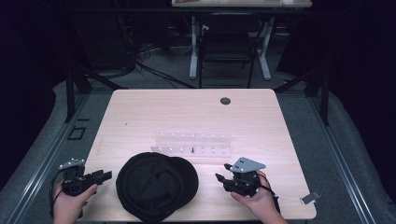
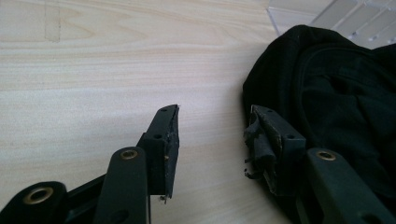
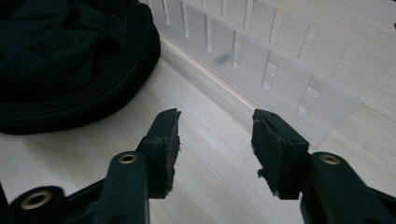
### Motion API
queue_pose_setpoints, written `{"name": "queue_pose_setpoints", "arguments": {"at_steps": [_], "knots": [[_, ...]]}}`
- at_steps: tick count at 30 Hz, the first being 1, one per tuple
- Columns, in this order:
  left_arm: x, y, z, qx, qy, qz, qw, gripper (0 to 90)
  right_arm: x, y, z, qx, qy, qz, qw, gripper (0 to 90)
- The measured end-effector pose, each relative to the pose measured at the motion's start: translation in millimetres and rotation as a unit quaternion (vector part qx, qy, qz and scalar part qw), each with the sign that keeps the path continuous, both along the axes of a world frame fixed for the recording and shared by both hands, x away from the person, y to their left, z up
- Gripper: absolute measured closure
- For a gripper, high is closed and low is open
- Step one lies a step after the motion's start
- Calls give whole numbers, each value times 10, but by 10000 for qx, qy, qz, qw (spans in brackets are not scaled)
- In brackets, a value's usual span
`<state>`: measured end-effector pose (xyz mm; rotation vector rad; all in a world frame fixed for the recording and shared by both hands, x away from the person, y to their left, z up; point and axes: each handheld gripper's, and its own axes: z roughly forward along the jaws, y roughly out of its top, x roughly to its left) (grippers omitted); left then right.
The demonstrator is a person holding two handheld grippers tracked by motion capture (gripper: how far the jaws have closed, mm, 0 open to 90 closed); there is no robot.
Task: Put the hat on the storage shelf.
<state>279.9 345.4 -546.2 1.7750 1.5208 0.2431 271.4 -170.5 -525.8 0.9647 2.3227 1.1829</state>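
I see the round black fabric hat (image 1: 156, 185) lying flat on the pale wooden table (image 1: 140, 112), near its front edge. Just behind the hat stands a clear plastic slotted rack (image 1: 192, 143). My left gripper (image 1: 103, 176) sits left of the hat, jaws wide, holding nothing. My right gripper (image 1: 223, 171) sits right of it, jaws wide, empty.
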Motion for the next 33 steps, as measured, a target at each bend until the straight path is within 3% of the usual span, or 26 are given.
{"name": "queue_pose_setpoints", "arguments": {"at_steps": [3, 6, 12, 24, 32, 33], "knots": [[-22, -17, 22, -34, 135, -107, 9998, 546, 3, 43, 10, -82, -52, 8, 10000, 579], [-39, -49, 44, -53, 268, -242, 9993, 559, 11, 74, 21, -80, 95, 95, 9999, 652], [-44, -101, 106, -215, 380, -383, 9983, 559, -16, 167, 59, -90, 105, 317, 9994, 730], [-26, -185, 70, -413, 518, -453, 9968, 652, -75, 332, 39, -103, 126, 560, 9983, 765], [-13, -219, 84, -310, 657, -528, 9960, 641, -90, 410, 25, -18, 106, 618, 9980, 764], [0, -226, 92, -298, 743, -542, 9953, 642, -92, 424, 33, -24, 102, 642, 9979, 782]]}}
